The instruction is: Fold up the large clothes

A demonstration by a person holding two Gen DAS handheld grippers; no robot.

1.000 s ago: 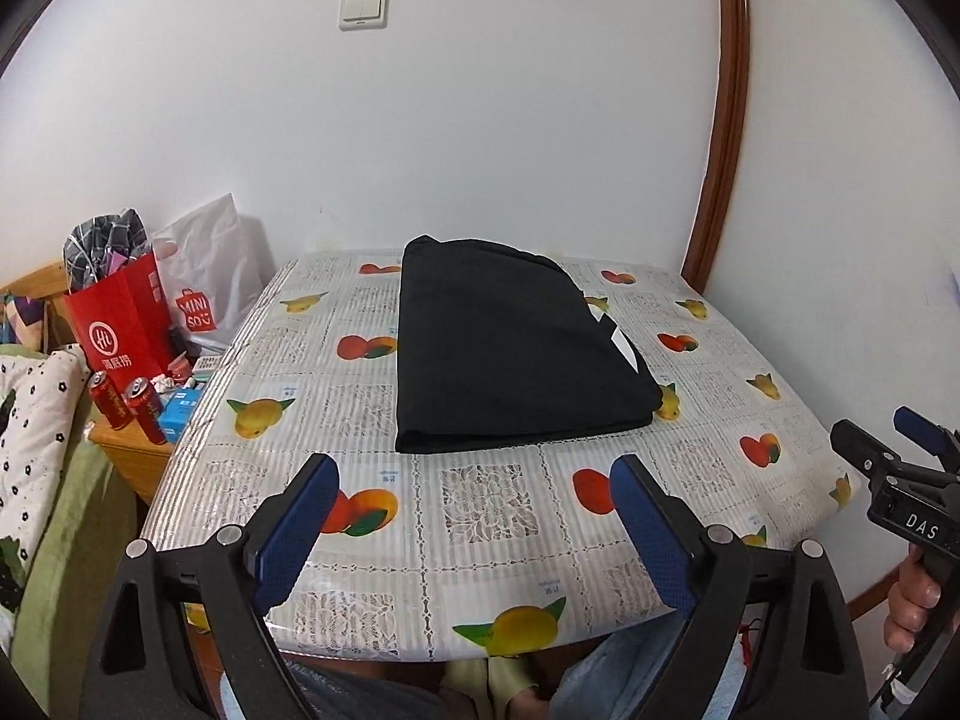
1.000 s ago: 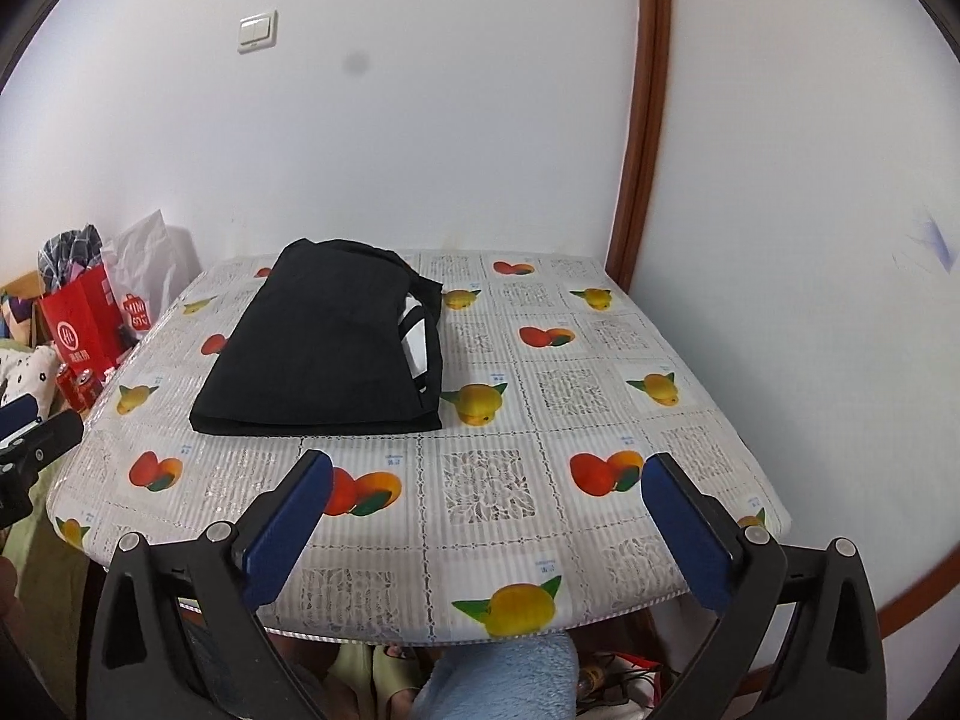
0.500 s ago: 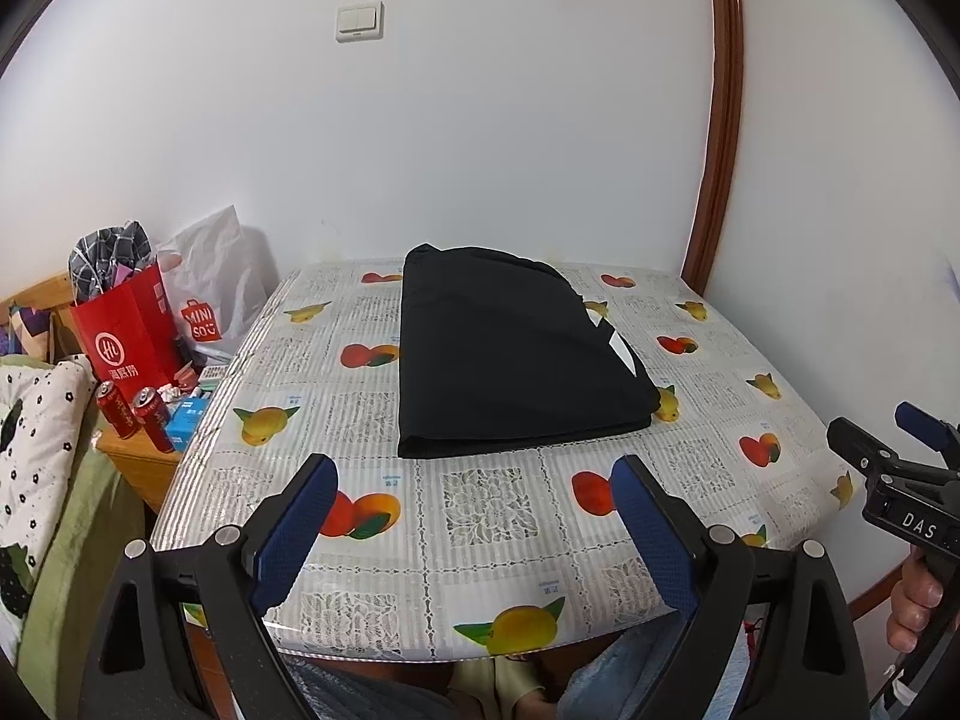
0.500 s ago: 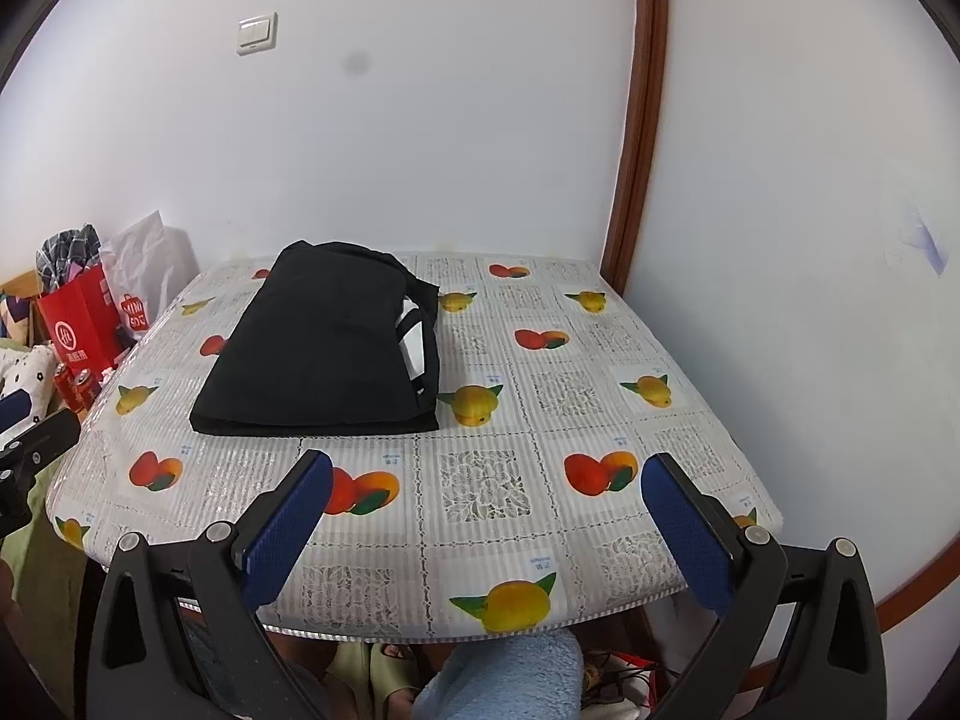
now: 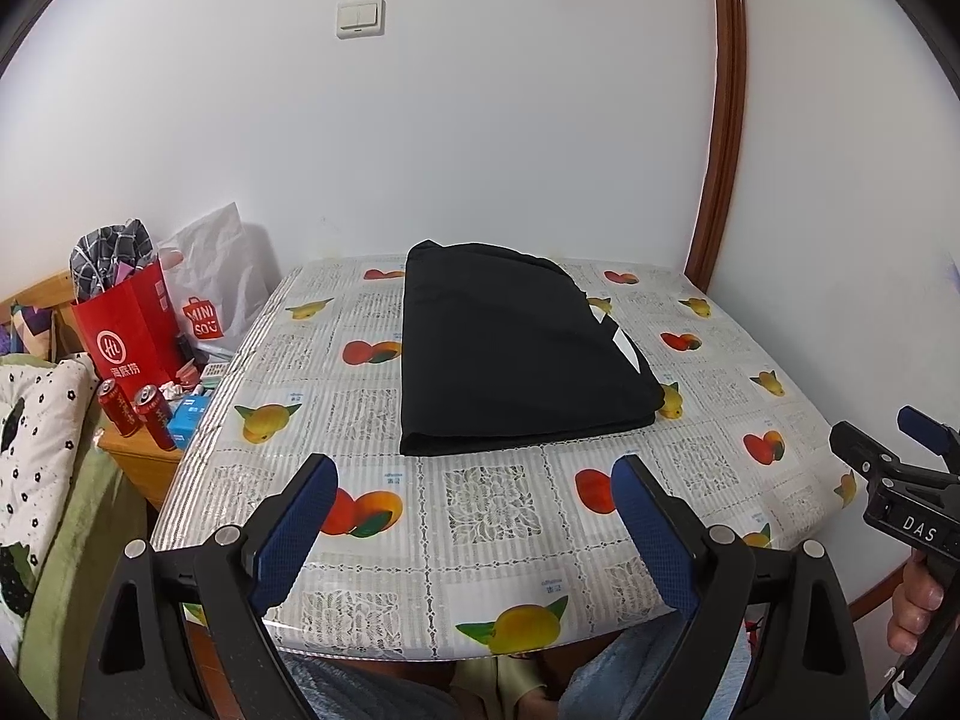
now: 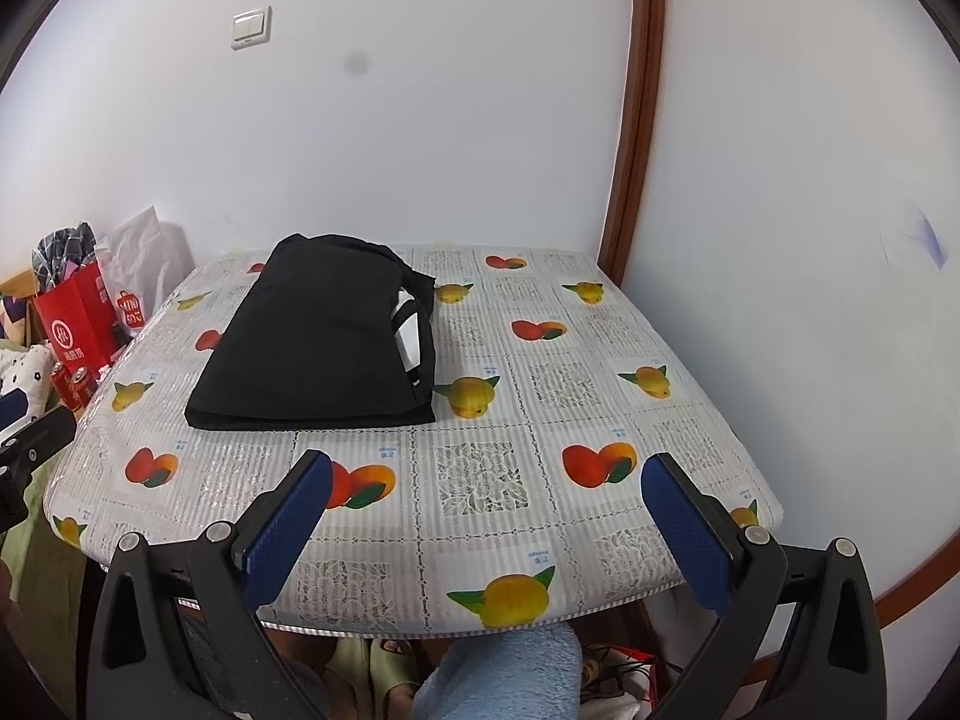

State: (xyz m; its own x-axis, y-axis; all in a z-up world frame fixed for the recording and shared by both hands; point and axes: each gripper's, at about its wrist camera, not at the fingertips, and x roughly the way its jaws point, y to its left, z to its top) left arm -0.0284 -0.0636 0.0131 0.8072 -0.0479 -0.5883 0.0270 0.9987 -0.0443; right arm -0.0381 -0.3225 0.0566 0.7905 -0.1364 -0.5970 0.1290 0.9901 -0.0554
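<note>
black garment [image 5: 516,354] folded, far-left on table [image 5: 492,504] | left gripper [image 5: 474,516] and right gripper [image 6: 486,516] jaws apart, empty | I'd finish by squaring its near edge

The walls [image 5: 540,120] are plain white. A light switch [image 5: 360,18] sits high up on the back one. A brown wood strip [image 5: 723,120] runs up the corner. The tabletop [image 6: 480,480] has a cloth with fruit pictures on it. To its left is a low wood stand [image 5: 141,462] with a red bag [image 5: 129,330], a white bag [image 5: 216,294] and two red cans [image 5: 135,411].
</note>
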